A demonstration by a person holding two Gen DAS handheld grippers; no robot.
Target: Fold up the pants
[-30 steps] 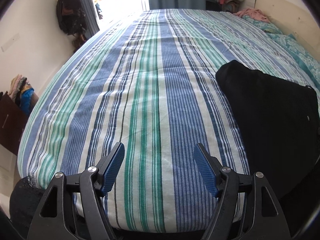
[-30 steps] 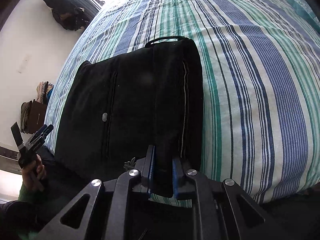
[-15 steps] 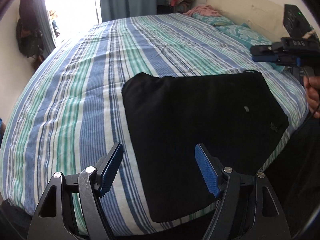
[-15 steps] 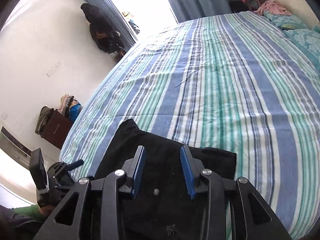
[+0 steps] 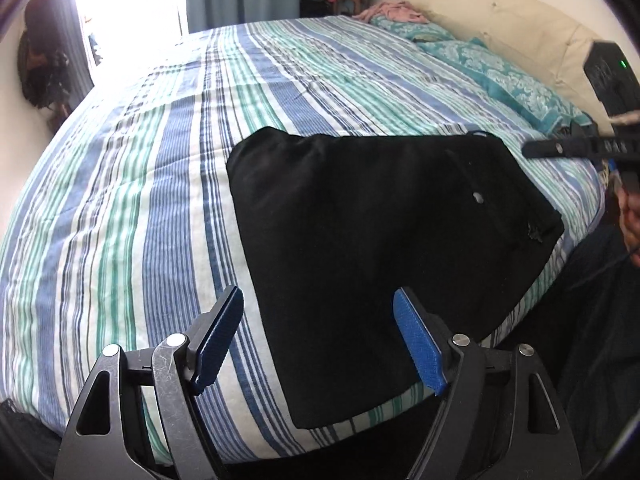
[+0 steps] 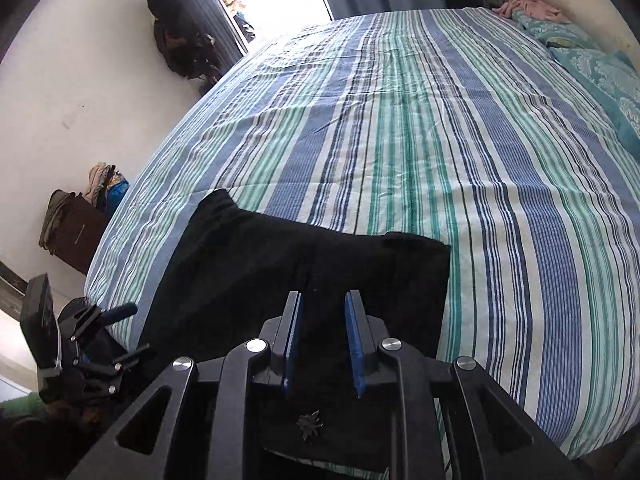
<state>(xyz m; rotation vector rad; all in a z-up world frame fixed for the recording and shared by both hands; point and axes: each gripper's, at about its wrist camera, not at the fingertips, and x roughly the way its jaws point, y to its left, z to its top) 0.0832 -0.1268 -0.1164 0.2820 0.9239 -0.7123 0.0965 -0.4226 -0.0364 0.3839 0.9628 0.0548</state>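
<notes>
Left jaws: my left gripper is wide open and holds nothing; it hangs above the near edge of the bed.
Right jaws: my right gripper is open by a moderate gap, narrower than the left; I see no cloth between its pads, so I judge it empty.
Pants: the black pants lie as a folded packet on the striped bedsheet, ahead of my left jaws and reaching under the right finger; in the right view the packet lies just ahead of and under my jaws.
State of task: I judge the fold is nearly finished, maybe only smoothing is left.
Risk one: the near part of the packet comes to the bed edge, perhaps a little over it; a push toward me could slide it off.
Risk two: if I close on only the top layer, the fold could open when I lift.
Risk three: the small ragged bit at the far right corner could catch on a pad.
Hidden: how many layers the packet has, I cannot tell; black cloth shows almost no creases.
Cut off: the near edge of the packet is covered by my own gripper bodies.
Unclear: whether my pads touch the cloth or hang above it.
</notes>
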